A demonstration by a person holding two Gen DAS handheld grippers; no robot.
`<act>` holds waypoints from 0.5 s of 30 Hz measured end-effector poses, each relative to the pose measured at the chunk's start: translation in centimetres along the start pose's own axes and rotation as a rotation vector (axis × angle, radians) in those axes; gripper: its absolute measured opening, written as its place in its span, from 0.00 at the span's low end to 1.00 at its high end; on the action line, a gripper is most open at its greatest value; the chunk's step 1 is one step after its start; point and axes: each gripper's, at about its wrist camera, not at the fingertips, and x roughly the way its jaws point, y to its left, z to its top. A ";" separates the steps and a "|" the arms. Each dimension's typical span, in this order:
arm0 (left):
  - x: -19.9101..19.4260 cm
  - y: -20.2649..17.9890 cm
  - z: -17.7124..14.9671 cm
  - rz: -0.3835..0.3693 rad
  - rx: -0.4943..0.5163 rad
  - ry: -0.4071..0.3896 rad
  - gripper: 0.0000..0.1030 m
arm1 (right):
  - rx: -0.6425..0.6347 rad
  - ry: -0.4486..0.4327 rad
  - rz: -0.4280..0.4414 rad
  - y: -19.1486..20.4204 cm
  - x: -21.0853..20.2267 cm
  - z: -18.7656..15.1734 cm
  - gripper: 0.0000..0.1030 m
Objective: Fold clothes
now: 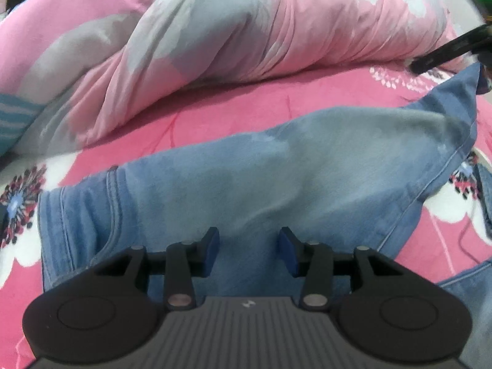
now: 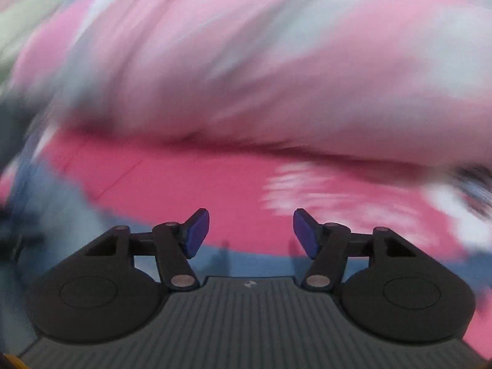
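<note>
The jeans (image 1: 246, 166) are lying across a bed (image 1: 233, 104) covered by a pink flowered sheet, spread lengthwise with the waistband and its stitched seams sitting at the left of the left wrist view and a pointed corner of denim rising toward the upper right, a layout that is probably giving both ends room to be caught and brought over for a fold. The left gripper (image 1: 249, 250) is hanging low over the waist end with its blue pads apart and denim showing in the gap between them, unclenched and pinching nothing, seemingly steadying or lining up on that end. The right gripper (image 2: 251, 232) is showing against heavy blur, jaws standing wide and empty over the sheet, with only a strip of blue cloth beneath its body; it looks released from the garment. A bunched pink and grey quilt (image 1: 215, 40) is piled behind the jeans, pushed back, likely to leave the sheet free for folding. No brand, label or writing is readable; only a small pale mark on each gripper body is showing, too small to make out
</note>
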 end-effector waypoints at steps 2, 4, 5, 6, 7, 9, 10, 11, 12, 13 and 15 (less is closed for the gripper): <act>-0.1 0.0 -0.3 0.002 0.014 -0.003 0.45 | -0.104 0.093 0.054 2.1 3.6 0.9 0.59; -0.1 0.0 -0.5 0.004 0.033 -0.007 0.45 | -0.192 0.178 0.114 3.7 6.7 1.6 0.59; -0.1 0.0 -0.5 0.002 0.040 -0.010 0.45 | -0.238 0.204 0.140 4.4 7.3 1.8 0.59; -0.2 0.1 -0.6 0.000 0.045 -0.013 0.45 | -0.284 0.230 0.165 5.1 7.8 2.0 0.59; -0.3 0.2 -0.6 0.000 0.048 -0.016 0.45 | -0.319 0.242 0.180 5.8 7.9 2.0 0.60; -0.4 0.3 -0.7 0.003 0.057 -0.023 0.46 | -0.387 0.266 0.208 7.2 8.0 1.9 0.62; -0.5 0.4 -0.7 0.012 0.064 -0.030 0.46 | -0.421 0.278 0.222 7.8 8.0 1.9 0.62; -0.6 0.4 -0.8 0.024 0.072 -0.037 0.46 | -0.435 0.285 0.217 7.9 8.4 1.7 0.64; -0.8 0.4 -0.8 0.041 0.080 -0.044 0.46 | -0.447 0.292 0.211 7.9 8.8 1.5 0.64; -1.0 0.5 -0.9 0.050 0.084 -0.050 0.46 | -0.442 0.294 0.214 8.0 8.8 1.4 0.64; -0.9 0.8 -1.0 0.052 0.084 -0.045 0.46 | -0.429 0.296 0.220 8.2 8.7 1.1 0.63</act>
